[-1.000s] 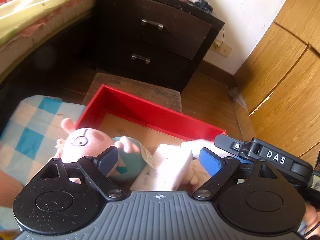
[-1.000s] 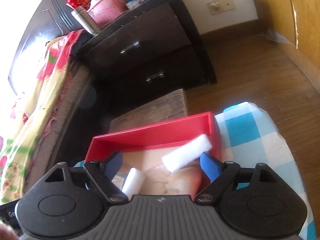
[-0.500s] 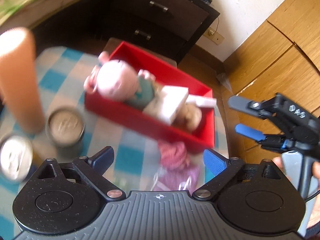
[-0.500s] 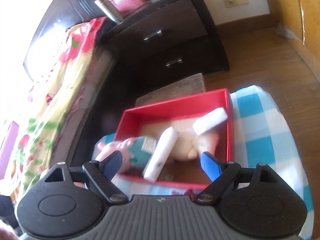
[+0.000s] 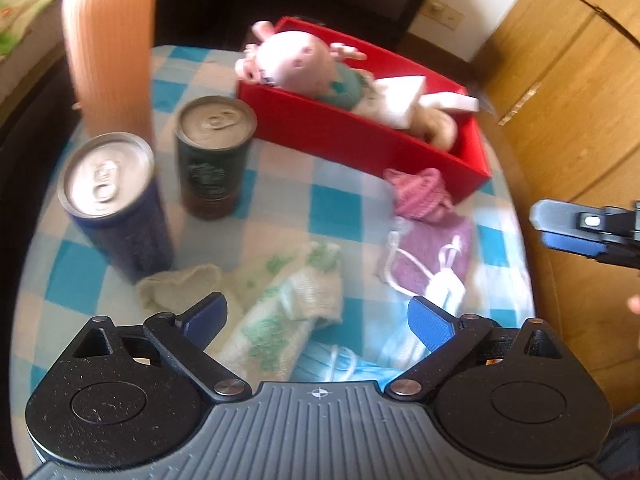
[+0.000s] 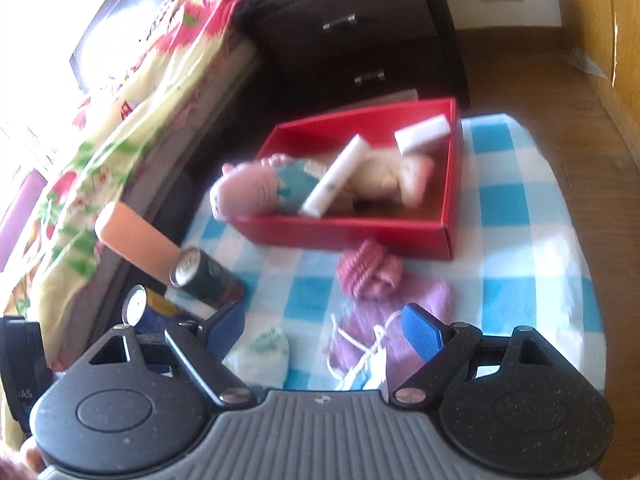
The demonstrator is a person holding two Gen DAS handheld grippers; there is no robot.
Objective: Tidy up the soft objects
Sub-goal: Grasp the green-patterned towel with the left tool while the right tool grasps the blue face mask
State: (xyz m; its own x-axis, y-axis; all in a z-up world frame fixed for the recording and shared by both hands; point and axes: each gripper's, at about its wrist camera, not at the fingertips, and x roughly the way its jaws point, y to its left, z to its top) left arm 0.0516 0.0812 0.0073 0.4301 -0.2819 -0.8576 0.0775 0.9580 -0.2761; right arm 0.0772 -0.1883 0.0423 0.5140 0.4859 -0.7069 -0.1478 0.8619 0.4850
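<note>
Between picks: both tongs empty over the loose cloth items, red box part filled

I have the left tongs (image 5: 316,314) spread wide, the jaws having just been opening, with nothing pressed between them; below lies the white towel with green print (image 5: 288,312) on the blue-and-white checked surface (image 5: 332,200); the right tongs (image 6: 324,330) stand open too, gripping nothing, above the flat mauve drawstring pouch (image 6: 404,320); the red cardboard box (image 5: 360,136) at the far side already holds the pink plush pig (image 5: 300,60), two white foam blocks and a beige plush; the rolled pink knit piece (image 5: 418,194) lies just beside its near wall; I judge the next pick is the towel or pouch, calling for a low descent, a firm pinch on a fold, then a lift clear of the two upright drink cans (image 5: 212,160) to the box.
</note>
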